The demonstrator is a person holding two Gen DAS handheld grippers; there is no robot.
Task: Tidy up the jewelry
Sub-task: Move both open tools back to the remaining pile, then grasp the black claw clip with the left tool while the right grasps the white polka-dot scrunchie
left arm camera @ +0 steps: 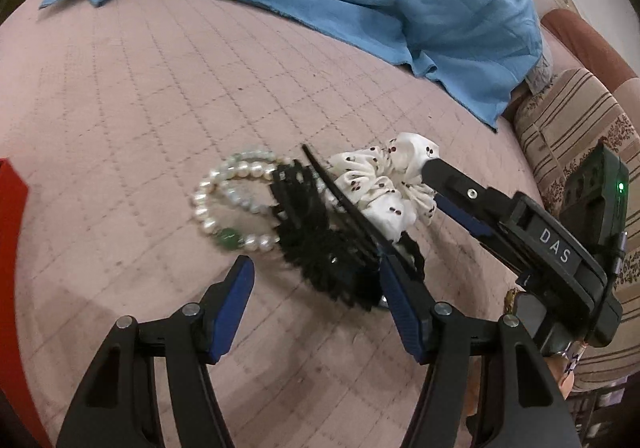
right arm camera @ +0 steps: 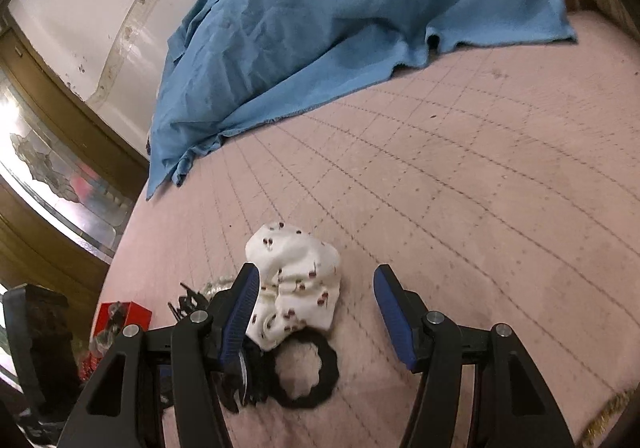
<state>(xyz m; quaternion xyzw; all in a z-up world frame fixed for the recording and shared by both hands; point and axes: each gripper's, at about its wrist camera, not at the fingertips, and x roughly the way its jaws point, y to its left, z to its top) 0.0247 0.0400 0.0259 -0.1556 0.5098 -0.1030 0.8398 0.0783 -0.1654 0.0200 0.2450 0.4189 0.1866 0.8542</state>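
Jewelry unsorted: pearl bracelet (left arm camera: 232,204), black comb clip (left arm camera: 320,244) and white scrunchie (left arm camera: 384,184) heaped just ahead of my left gripper (left arm camera: 316,312). Both grippers spread, empty; right gripper (right arm camera: 316,312) straddles the scrunchie. I judge everything remains to do.

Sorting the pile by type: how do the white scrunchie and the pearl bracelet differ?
The white scrunchie is soft gathered cloth with small dark red prints; the pearl bracelet is a ring of hard shiny beads with one green bead. The scrunchie lies bunched; the bracelet lies in open loops. Both rest on the pink quilt, touching the black hair clip.
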